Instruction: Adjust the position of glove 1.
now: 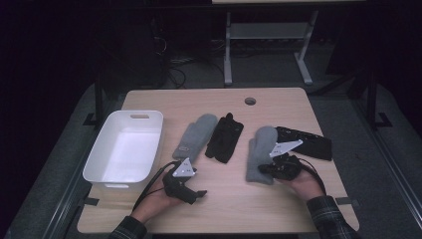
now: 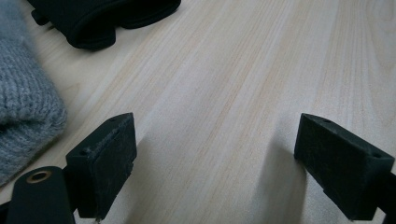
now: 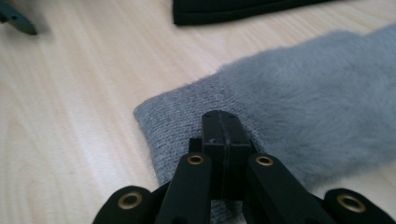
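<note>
- My right tool point(image 1: 262, 169) sat at the cuff end of the right-hand grey mitten point(image 1: 260, 152), near the front right of the worktop point(image 1: 278, 102); in the right tool's own view its two black jaws stood pressed flat together above the ribbed cuff of that mitten point(image 3: 299, 112), clenched on themselves. Whether any knit was pinched between them I could not tell.
- That mitten lay flat, fingers pointing away from me, its fluffy body running up towards the long black glove point(image 1: 304, 141) at the far right, the two just touching at the mitten's upper edge.
- My left tool point(image 1: 201, 194) rested low over bare wood at the front left, released, its jaws wide apart with nothing between them; in the left tool's view the fingertips point(image 2: 105, 161) framed only wood grain.
- The other grey mitten point(image 1: 195, 137) lay near the middle of the worktop, and its knitted cuff point(image 2: 23, 112) showed just beside my left tool's jaw.
- A second black glove point(image 1: 225, 137) lay right alongside that mitten, on its right, the two touching along their edges.
- A white plastic tub point(image 1: 157, 137) stood at the left edge of the worktop, just beside my left hand point(image 1: 154, 201).
- A round cable hole point(image 1: 250, 101) showed near the far edge.
</note>
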Demonstrator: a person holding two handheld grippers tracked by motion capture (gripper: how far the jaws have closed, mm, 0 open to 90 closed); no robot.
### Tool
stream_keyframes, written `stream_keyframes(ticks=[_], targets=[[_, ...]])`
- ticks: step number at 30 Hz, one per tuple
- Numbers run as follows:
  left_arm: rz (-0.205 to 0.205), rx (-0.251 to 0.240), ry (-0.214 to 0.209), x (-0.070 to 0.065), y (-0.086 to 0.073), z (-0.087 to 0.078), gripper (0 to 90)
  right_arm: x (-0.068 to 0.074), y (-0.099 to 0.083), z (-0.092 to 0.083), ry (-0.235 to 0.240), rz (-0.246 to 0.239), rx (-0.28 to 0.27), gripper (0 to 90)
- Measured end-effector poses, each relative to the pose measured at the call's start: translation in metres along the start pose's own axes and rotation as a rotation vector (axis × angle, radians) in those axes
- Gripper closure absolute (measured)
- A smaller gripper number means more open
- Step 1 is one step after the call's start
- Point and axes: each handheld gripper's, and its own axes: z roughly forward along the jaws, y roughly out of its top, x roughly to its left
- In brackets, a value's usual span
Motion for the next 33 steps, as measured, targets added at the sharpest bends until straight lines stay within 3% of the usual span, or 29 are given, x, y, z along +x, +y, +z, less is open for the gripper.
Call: stream_keyframes(ticks=[17, 19, 21, 26, 33], targets=[[-0.002, -0.004, 0.000, 0.000, 0.000, 0.000, 12.0, 0.050, 0.005, 0.008, 0.118, -0.093, 0.017, 90.0], [-0.001, -0.004, 0.000, 0.000, 0.000, 0.000, 12.0, 0.053, 0.007, 0.009, 0.117, -0.122, 0.019, 90.0], [-0.002, -0.004, 0.000, 0.000, 0.000, 0.000, 12.0, 0.054, 0.009, 0.007, 0.124, -0.112, 0.007, 90.0], [-0.003, -0.004, 0.000, 0.000, 0.000, 0.000, 12.0, 0.037, 0.013, -0.006, 0.081, -0.091, -0.035, 90.0], [0.009, 0.001, 0.004, 0.001, 0.000, 0.000, 12.0, -0.017, 0.018, -0.017, -0.028, -0.002, -0.082, 90.0]])
